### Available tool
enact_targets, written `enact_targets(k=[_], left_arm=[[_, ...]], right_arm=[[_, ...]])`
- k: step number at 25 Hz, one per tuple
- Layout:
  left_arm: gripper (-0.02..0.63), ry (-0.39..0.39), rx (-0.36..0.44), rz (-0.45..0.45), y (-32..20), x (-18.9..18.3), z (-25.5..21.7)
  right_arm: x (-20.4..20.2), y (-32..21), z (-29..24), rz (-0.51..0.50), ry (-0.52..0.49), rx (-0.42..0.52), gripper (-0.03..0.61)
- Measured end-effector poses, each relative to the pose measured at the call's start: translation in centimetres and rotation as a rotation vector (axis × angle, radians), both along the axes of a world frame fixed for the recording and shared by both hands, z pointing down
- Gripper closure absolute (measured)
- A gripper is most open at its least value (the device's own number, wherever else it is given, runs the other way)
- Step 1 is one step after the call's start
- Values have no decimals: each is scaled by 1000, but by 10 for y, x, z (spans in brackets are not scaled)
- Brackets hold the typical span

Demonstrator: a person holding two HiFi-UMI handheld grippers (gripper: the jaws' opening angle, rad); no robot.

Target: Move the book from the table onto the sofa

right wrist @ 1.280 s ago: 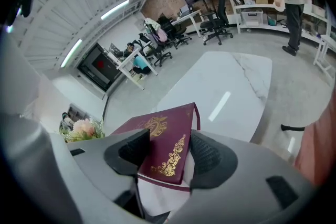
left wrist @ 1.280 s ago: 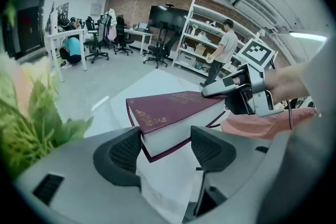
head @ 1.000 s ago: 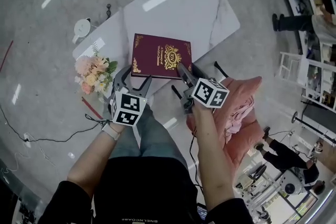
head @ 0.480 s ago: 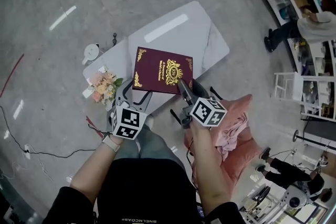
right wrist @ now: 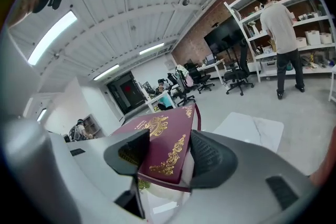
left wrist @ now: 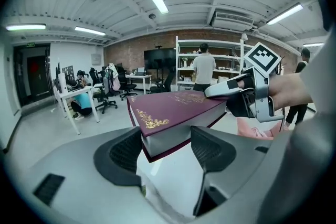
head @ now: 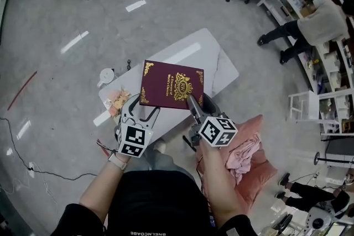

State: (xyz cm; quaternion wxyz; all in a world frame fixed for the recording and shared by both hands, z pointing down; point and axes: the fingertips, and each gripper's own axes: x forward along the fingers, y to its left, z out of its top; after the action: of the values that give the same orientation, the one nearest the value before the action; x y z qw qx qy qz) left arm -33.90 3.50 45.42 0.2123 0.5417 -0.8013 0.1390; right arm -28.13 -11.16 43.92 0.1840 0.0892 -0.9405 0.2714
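A: Book point(head: 171, 84)?
B: Up off worktop point(head: 215, 61), level. Left hand-held gripper point(head: 144, 105) clamps near-left corner, right hand-held gripper point(head: 192, 101) pinches near-right edge. Both forearms stretched fwd.

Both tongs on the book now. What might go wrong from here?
1. The left tongs and right tongs grip only the near corners of the book. Its far end has no support and may sag or slip out.
2. On the way to the pink cushion, uneven hand motion could twist the book out of one grip.
3. The flowers lie close by the left tongs, so a dip could knock them.
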Motion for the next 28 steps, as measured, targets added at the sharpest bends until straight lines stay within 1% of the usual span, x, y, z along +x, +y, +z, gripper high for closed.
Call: enact_targets(k=[4,9,13,18,22,25,28], left_arm=[[327,-52,30,-13,8,4,-36],[327,-141,77,-31,29,4,-90],[327,-210,102,-42,42,17,-123],[327,-270,124,-82,56,38,-162],[327,-289,140,-107,69,51,-172],[327,-281,150,-115,71,59,-172],[327,-278,163,-110,75,62,-174]], right_arm=[[7,10,-39,-18,-60,51,316],[6,30,-91,-33,-155,104,316],[18,43,-125,-56,-219,140,316],[34,55,-163,-82,-293,153,316],[45,66,-175,-111,-321,180,316],[52,70,-181,-120,-323,212,316],[56,73,-183,-113,-322,220,316]])
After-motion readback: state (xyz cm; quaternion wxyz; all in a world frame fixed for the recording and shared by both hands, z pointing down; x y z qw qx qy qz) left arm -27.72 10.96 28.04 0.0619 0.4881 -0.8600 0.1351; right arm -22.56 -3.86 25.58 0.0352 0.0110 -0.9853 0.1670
